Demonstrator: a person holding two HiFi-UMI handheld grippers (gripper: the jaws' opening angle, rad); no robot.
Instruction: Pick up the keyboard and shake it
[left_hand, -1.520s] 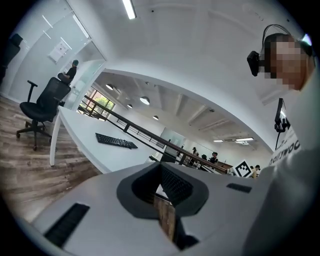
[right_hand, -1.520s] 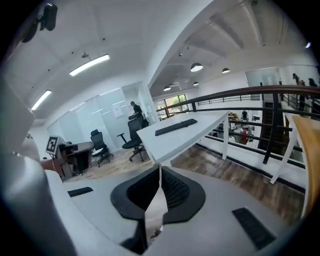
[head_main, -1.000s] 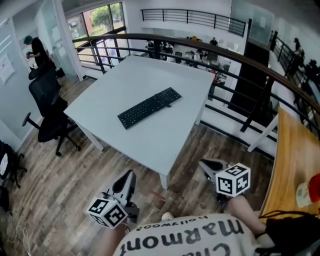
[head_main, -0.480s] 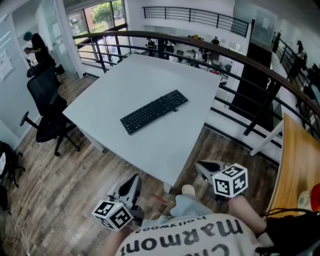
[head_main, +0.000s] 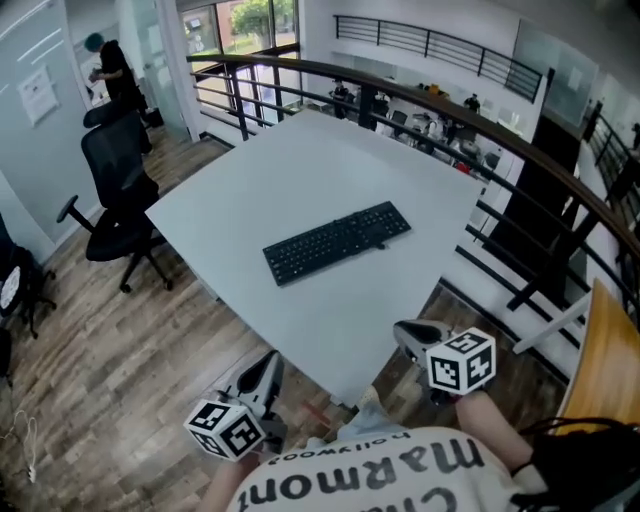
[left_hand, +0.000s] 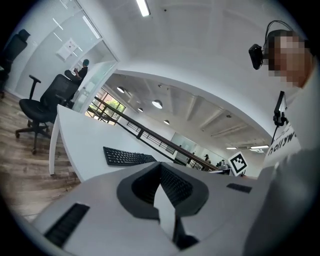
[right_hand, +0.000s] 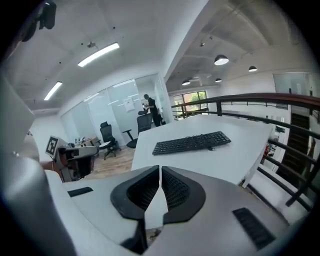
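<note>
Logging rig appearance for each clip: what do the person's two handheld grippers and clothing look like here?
Both the left gripper and right gripper have light grey bodies, black ribbed pads, and a white cube with black square markers. The person wears a light shirt with dark lettering.

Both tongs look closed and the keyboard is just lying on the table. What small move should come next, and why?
Probably reach both tongs forward toward the keyboard, opening them on the way. It lies untouched in the middle of the table, while the left tongs and right tongs are shut, empty and well short of it, so neither can grip it yet.
</note>
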